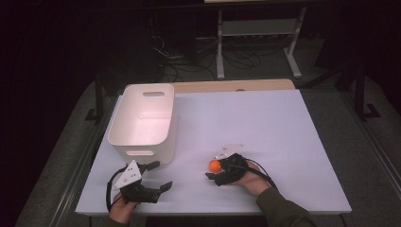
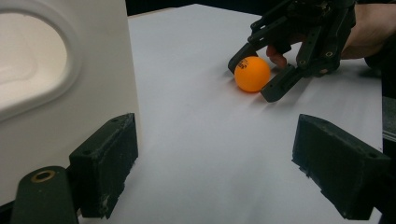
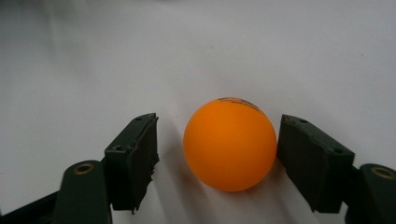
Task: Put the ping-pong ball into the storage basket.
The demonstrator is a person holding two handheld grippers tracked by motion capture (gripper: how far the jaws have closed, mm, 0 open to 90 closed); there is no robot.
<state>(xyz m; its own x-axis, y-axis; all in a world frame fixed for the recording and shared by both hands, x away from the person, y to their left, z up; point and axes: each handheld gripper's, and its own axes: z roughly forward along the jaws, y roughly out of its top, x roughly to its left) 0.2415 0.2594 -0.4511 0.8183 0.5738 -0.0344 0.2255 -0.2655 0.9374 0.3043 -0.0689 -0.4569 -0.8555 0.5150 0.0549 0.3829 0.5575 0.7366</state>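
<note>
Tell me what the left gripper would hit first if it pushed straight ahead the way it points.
Probably the orange ball, which sits between the right gripper's jaws. The white table ahead looks bare until there, and the white bin stands just off to one side.

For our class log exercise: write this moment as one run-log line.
right tool: open around orange ping-pong ball, left pad apart | left tool: open, idle beside white bin | ball: on table

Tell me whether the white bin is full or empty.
Empty, as far as shown. In the high view the white bin stands upright with its inside bare, and the orange ball lies outside on the table, between the right gripper's jaws.
</note>
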